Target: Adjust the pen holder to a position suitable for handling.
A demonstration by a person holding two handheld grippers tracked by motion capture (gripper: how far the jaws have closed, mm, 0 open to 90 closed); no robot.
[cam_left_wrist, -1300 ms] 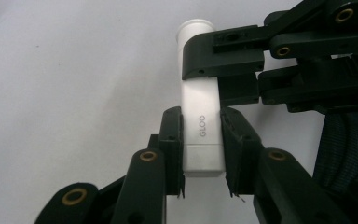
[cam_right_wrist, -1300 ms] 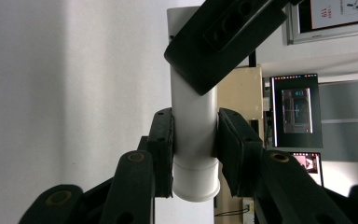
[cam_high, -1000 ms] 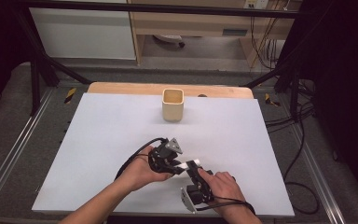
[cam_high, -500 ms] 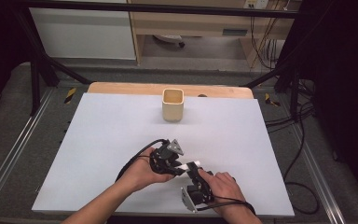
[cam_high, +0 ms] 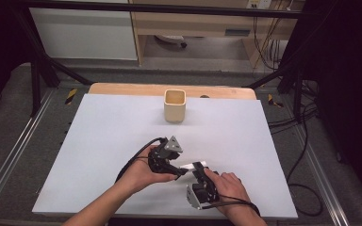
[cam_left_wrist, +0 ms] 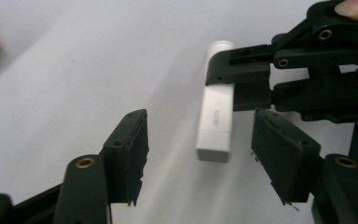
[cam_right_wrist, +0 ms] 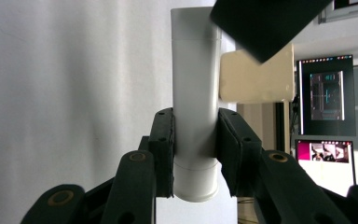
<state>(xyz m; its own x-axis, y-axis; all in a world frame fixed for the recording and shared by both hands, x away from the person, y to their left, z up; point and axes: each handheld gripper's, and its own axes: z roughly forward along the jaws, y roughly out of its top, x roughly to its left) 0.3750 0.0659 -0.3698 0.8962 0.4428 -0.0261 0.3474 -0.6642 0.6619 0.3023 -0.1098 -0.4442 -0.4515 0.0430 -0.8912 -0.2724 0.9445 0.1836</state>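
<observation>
Near the front edge of the white surface [cam_high: 99,141], right of its middle: a white glue stick [cam_left_wrist: 216,119], held off the surface. Clamped across its body by the right tool [cam_right_wrist: 196,154], both pads pressed flat against the tube, jaws closed on it. In the right gripper view, standing upright between those jaws, cap end away from the camera.

Left tool [cam_left_wrist: 200,154] just beside it, jaws apart and having just been opening; the tube's free end lying in the gap between them, touched by neither pad. In the high view, left tool [cam_high: 176,168] and right tool [cam_high: 197,170] tip to tip, a hand behind each, the stick [cam_high: 192,166] a short pale bar between them.

Beige square cup [cam_high: 175,105] well apart, upright near the far edge of the surface, about mid-width.
</observation>
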